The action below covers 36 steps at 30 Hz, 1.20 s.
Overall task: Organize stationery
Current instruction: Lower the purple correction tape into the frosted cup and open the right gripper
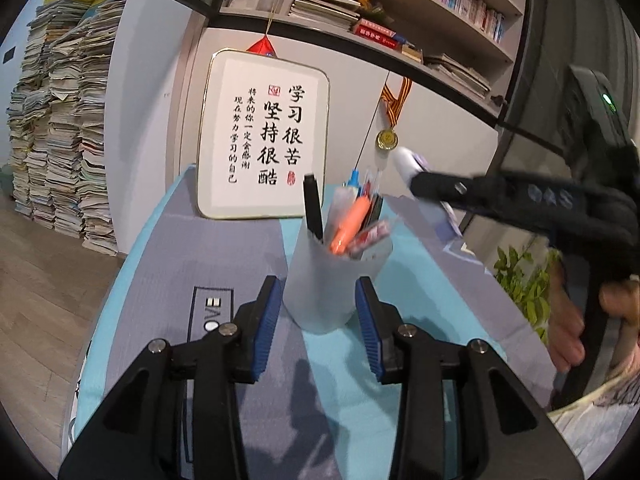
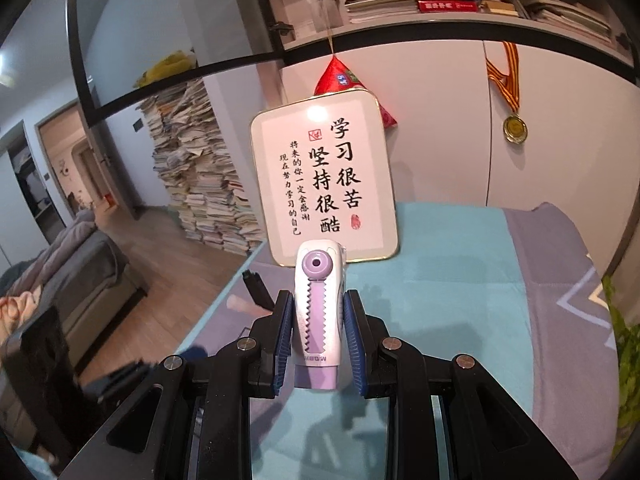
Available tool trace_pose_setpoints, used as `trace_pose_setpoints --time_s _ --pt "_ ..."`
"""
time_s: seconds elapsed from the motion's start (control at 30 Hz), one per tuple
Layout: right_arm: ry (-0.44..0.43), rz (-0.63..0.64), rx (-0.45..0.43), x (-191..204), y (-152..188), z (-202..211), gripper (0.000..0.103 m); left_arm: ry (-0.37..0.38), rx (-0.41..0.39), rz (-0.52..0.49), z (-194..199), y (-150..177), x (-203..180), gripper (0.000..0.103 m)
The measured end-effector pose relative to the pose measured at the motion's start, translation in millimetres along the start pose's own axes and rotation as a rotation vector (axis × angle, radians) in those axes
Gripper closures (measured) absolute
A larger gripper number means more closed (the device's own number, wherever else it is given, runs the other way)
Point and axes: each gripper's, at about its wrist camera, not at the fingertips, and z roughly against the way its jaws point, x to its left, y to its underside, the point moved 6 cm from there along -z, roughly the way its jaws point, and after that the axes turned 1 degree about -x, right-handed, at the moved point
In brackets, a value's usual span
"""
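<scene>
A frosted pen cup (image 1: pixel 326 280) stands on the blue and grey mat, holding a black marker (image 1: pixel 313 206), an orange highlighter (image 1: pixel 350 226) and several pens. My left gripper (image 1: pixel 318 300) is open, its blue pads on either side of the cup's base without pressing it. My right gripper (image 2: pixel 318 320) is shut on a white and purple correction tape (image 2: pixel 318 312) and holds it above the mat. In the left wrist view this gripper (image 1: pixel 430 184) is in the air to the right of and above the cup, with the tape (image 1: pixel 408 162) sticking out.
A framed calligraphy sign (image 1: pixel 266 140) leans against the white cabinet behind the cup. A medal (image 1: pixel 387 139) hangs on the cabinet. Shelves with books are above. A tall stack of papers (image 1: pixel 60 128) stands on the floor at left. A green plant (image 1: pixel 524 280) is at the right edge.
</scene>
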Motion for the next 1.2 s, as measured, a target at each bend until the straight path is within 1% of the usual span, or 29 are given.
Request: trace_pose_setpoints --time_s 0.13,0.4,0.53,0.7,0.83,0.97,1.2 --pt "0.000 0.006 -0.019 1.5 -3.4 -9.5 0.076 -0.001 0.008 -0.010 -1.1 2.7 -0.6 0.066" --pt "0.014 0.001 -0.004 -3.6 -0.7 -28.8 0.076 -0.007 0.012 -0.007 -6.8 4.1 5.1 0.066" --pt "0.012 0.028 -0.007 -0.5 1.3 -33.3 0.076 -0.006 0.018 -0.002 -9.8 5.6 7.1 0.065" --pt "0.021 0.054 -0.016 3.4 4.8 -30.5 0.076 -0.005 0.022 -0.002 -12.1 6.7 8.0 0.065" --pt "0.019 0.048 -0.020 2.9 5.4 -28.6 0.076 -0.002 0.030 0.000 -14.6 7.7 8.1 0.065" --pt "0.018 0.037 -0.021 1.4 3.7 -29.3 0.076 -0.002 0.035 -0.001 -16.5 8.3 7.0 0.061" --pt "0.025 0.038 -0.034 0.6 3.4 -25.3 0.076 -0.006 0.043 -0.005 -17.4 8.6 5.2 0.061"
